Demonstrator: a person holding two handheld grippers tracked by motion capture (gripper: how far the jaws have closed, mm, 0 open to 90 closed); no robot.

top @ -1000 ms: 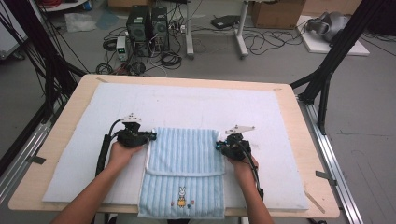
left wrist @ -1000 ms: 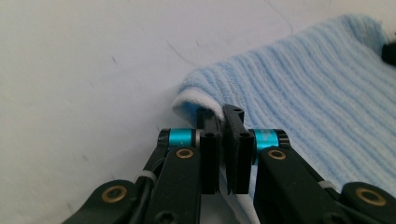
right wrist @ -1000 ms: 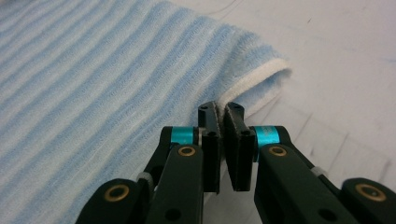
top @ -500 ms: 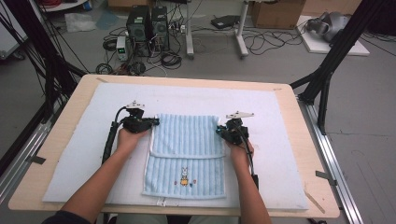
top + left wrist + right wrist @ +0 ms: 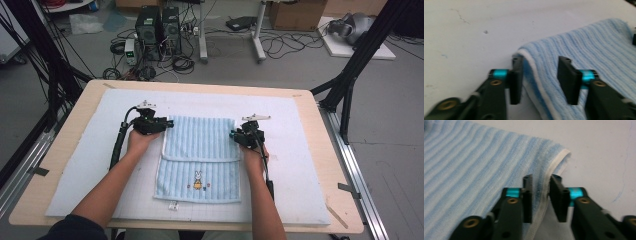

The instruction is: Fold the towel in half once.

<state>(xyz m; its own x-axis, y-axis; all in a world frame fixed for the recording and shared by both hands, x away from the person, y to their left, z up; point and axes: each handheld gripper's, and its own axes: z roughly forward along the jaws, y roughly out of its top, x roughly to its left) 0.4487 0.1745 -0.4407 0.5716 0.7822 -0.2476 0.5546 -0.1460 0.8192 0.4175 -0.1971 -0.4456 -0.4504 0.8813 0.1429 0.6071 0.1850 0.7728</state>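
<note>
The left hand-held gripper (image 5: 167, 123) and the right hand-held gripper (image 5: 234, 134) sit at the far corners of the blue striped towel (image 5: 199, 159), jaws just parted and the hem loose between them, apparently letting go so the folded-over flap rests flat mid-surface (image 5: 300, 125) on the white mat (image 5: 75, 165).

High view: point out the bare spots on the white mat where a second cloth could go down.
Free: the white mat left of the left gripper, the strip beyond the blue towel toward the table's far edge, and the patch right of the right gripper. Crowded: the middle, where the towel lies between both forearms.
</note>
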